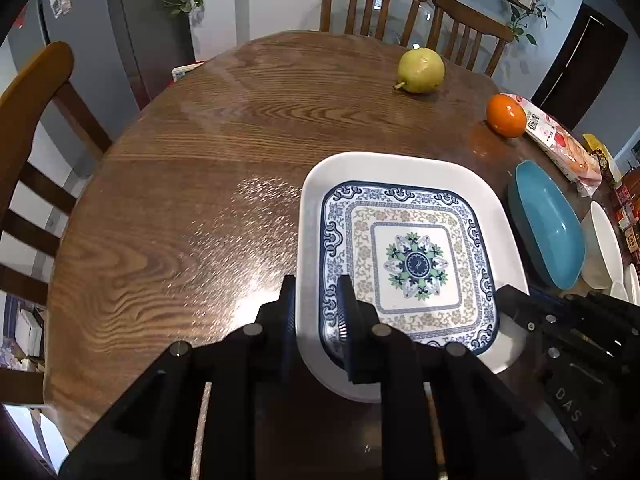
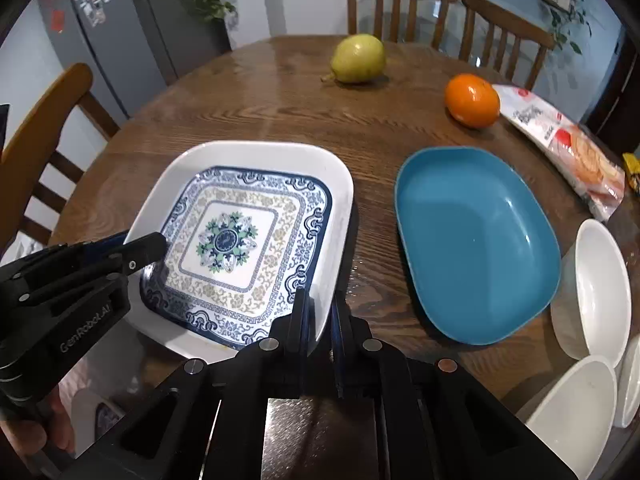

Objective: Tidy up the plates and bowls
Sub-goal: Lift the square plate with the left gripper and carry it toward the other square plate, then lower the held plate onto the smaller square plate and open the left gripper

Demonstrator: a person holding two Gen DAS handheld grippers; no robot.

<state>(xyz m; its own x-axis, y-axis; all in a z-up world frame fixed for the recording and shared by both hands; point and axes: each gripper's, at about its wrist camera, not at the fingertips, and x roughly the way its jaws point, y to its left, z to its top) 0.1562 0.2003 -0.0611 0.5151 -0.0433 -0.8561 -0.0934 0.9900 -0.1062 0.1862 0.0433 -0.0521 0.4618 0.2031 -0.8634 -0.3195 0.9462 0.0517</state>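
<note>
Left tongs [image 1: 316, 300] and right tongs [image 2: 320, 312] each pinch opposite rims of the white plate [image 2: 256, 152].

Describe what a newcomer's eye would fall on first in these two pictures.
Nearest the cameras, a blue patterned plate lies nested in a white square dish, with both grippers' jaws set on the dish's near rim. Right of it sits a teal dish; an orange and a pear lie farther back.

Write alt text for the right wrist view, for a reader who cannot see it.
The right gripper pinches the near right rim of a white square plate that holds a blue patterned plate, while the left gripper grips their left edge. A teal dish, white bowls, a pear and an orange sit on the wooden table.
</note>
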